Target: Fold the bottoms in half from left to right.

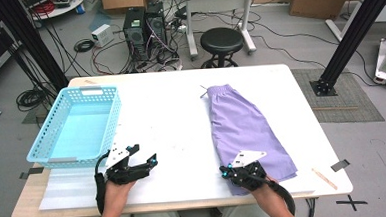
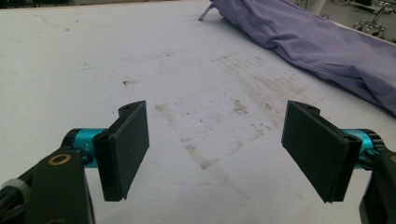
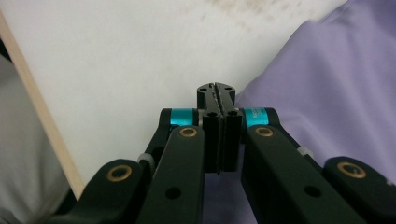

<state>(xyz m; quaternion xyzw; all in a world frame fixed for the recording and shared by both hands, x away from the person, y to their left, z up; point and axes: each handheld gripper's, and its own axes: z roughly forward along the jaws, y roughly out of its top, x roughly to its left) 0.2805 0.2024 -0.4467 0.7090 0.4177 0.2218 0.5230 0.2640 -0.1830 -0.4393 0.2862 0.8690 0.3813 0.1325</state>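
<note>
At the near edge of the white counter (image 1: 182, 124), the right tool (image 3: 215, 98) has its two black jaws pressed flat together, pad against pad, at the near left corner of the purple garment (image 1: 244, 128). In the right gripper view the purple cloth lies to the right of and underneath the jaws, touching them or nearly so, but whether a fold of the fabric is pinched between the pads cannot be told. To the left of that tool in the same view the bare counter surface runs out to its pale wooden edge. In the high view the right tool (image 1: 233, 171) sits over the near hem of the garment, with the person's right hand (image 1: 265, 192) behind it at the counter's front. Well apart to its left, the left tool (image 2: 215, 154) is spread wide, its jaws standing far from each other with nothing between them but the stained counter top below; the person's left hand (image 1: 116, 190) holds it close to the front edge. From the left tool the garment lies ahead and to the right, a long crumpled strip stretching away from the person, its gathered waistband end farthest off with a short drawstring beside it. Just beyond the left tool, and slightly to its left, stands a light blue plastic basket (image 1: 57, 126) with latticed walls, hanging partly over the counter's left side. Past the counter's far edge, on the floor, a round black stool (image 1: 221, 41) stands, with computer towers (image 1: 144, 25) and tangled cables to its left.
</note>
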